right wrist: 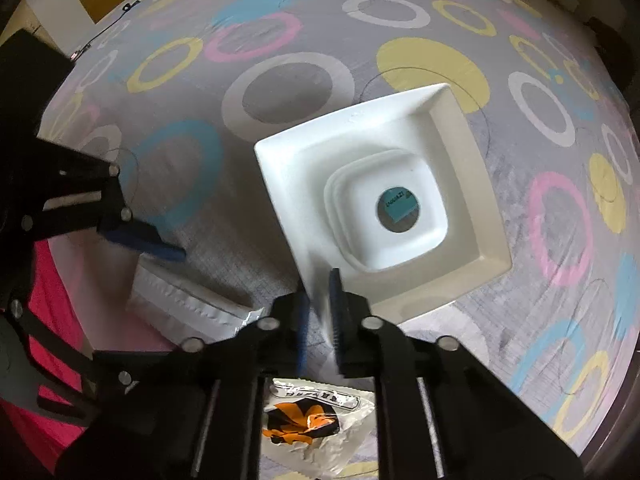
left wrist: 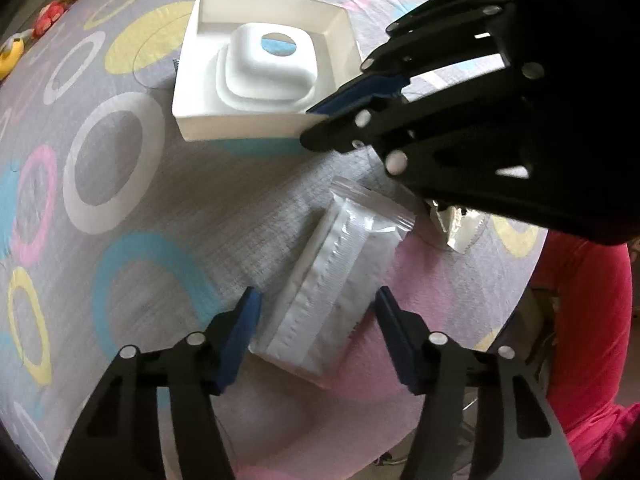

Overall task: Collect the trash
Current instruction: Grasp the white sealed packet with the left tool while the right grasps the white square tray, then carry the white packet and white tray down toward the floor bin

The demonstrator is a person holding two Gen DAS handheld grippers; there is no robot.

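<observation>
White wrapper (left wrist: 332,280) (long, crinkled) lies on the tabletop (left wrist: 140,208) between my left claw (left wrist: 316,320) pads, which stand apart from it. At one o'clock, my right claw (right wrist: 320,320) pinches the white box (right wrist: 472,276) rim.

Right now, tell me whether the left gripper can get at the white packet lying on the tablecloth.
Probably yes. The left gripper already straddles the white packet, one jaw on each side, nothing between. The right gripper is apart, shut on the rim of the white box.
</observation>
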